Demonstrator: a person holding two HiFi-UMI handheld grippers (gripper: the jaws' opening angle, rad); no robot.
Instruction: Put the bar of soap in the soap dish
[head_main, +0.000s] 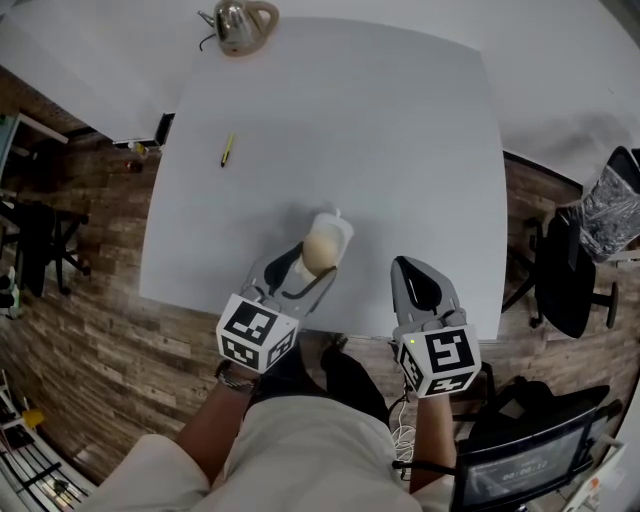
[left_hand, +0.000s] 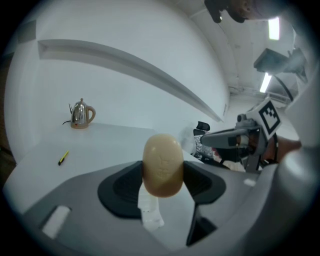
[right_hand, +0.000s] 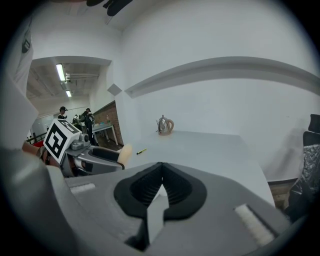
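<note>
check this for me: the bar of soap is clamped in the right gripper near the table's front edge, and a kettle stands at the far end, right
Not quite. The bar of soap is clamped in the left gripper, not the right, as the left gripper view shows. The right gripper is shut on nothing. The rest stands: near the table's front edge, kettle at the far end.

Left claw (head_main: 316, 262) clamped on soap bar (head_main: 320, 247); right claw (head_main: 402, 264) closed, empty.

Legible text: none. Embossed mark on bar of soap (left_hand: 162, 165): too faint to read. Pale digits on screen (head_main: 520, 475), lower right of head view: too blurred to read. Black-and-white square patterns on marker cubes (head_main: 257, 333): no letters or numbers.
</note>
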